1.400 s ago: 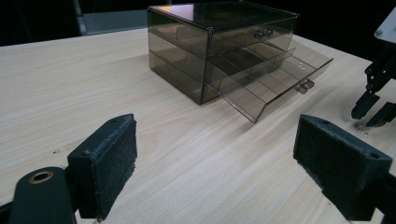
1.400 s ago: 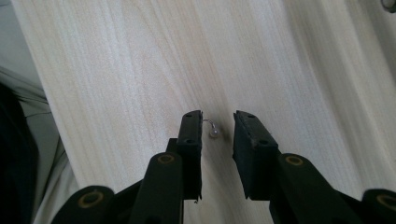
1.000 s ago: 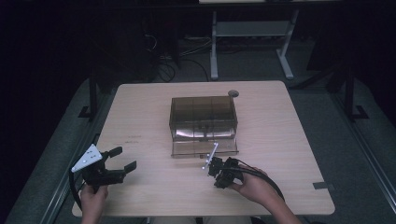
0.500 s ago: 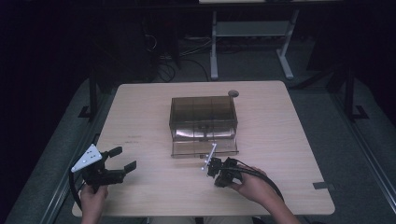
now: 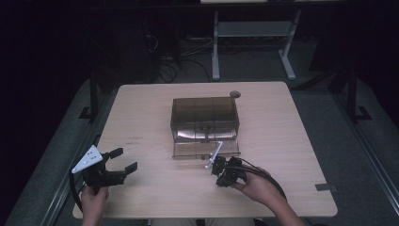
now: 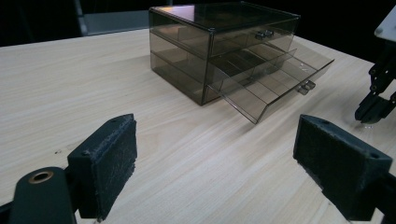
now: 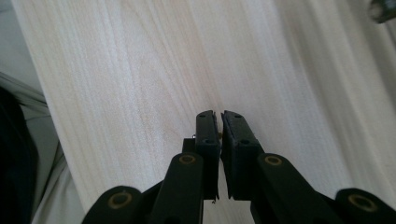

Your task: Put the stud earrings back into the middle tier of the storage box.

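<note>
A smoky see-through drawer box (image 5: 204,115) stands mid-table, its bottom drawer (image 5: 204,149) pulled out toward me; the box (image 6: 219,32) and drawer (image 6: 275,79) look empty in the left gripper view. My right gripper (image 5: 221,181) points down at the bare tabletop just in front of the drawer, its tips (image 7: 219,122) pressed together. A tiny brassy speck shows between the pads, too small to name. My left gripper (image 5: 124,159) hovers near the table's front left, wide open (image 6: 215,172) with nothing between its pads, facing the box.
The wooden table (image 5: 141,113) has a round grommet (image 5: 234,94) near its far edge and a grey tape patch (image 5: 326,187) at its front right. The right gripper's cable (image 5: 268,176) loops over the hand. A desk frame (image 5: 254,33) stands behind.
</note>
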